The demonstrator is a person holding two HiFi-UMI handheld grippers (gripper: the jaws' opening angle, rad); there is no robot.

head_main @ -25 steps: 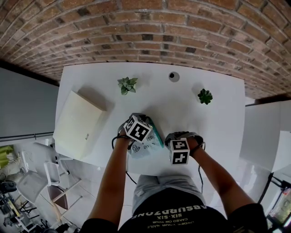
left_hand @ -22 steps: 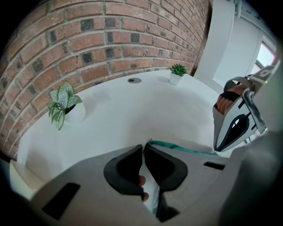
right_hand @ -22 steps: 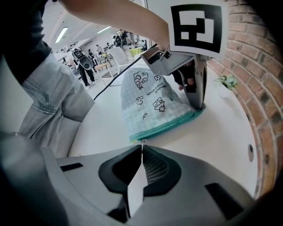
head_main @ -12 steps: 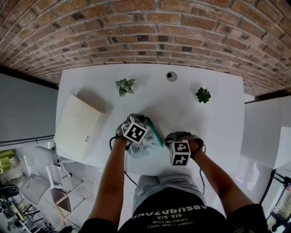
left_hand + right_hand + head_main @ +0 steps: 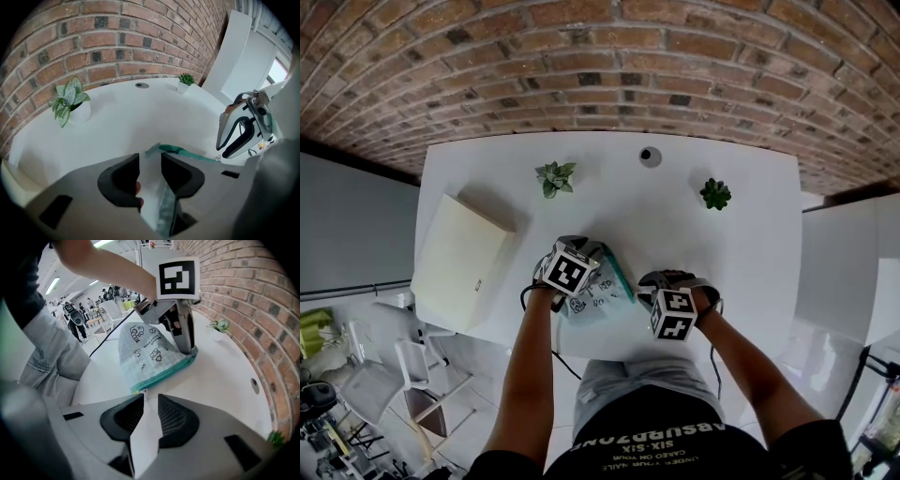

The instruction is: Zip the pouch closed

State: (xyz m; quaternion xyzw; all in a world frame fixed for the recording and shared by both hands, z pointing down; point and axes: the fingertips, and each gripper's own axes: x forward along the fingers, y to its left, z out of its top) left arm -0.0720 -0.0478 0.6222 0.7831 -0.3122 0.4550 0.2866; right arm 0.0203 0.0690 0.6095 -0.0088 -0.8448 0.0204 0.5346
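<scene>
A pale checked pouch (image 5: pixel 147 350) with small cartoon prints and a teal zipper edge (image 5: pixel 187 153) lies on the white table (image 5: pixel 712 253) near its front edge. My left gripper (image 5: pixel 150 157) stands over the pouch's far corner. Its jaws are opening, and the corner fabric still sits in the gap between them. My right gripper (image 5: pixel 149 399) is at the pouch's near end. Its jaws are opening too, with only bare table between them, and the small zipper pull (image 5: pixel 143 391) lies just past its tips. In the head view the pouch (image 5: pixel 605 292) shows between the two marker cubes.
At the back of the table stand a potted plant with pale leaves (image 5: pixel 554 177) and a small green one (image 5: pixel 714 194), with a round hole (image 5: pixel 650 156) between them. A beige box (image 5: pixel 461 258) fills the left side. A brick wall runs behind the table.
The left gripper's marker cube has edged slightly left and tilted over the pouch. The right gripper and the pouch have hardly moved.
</scene>
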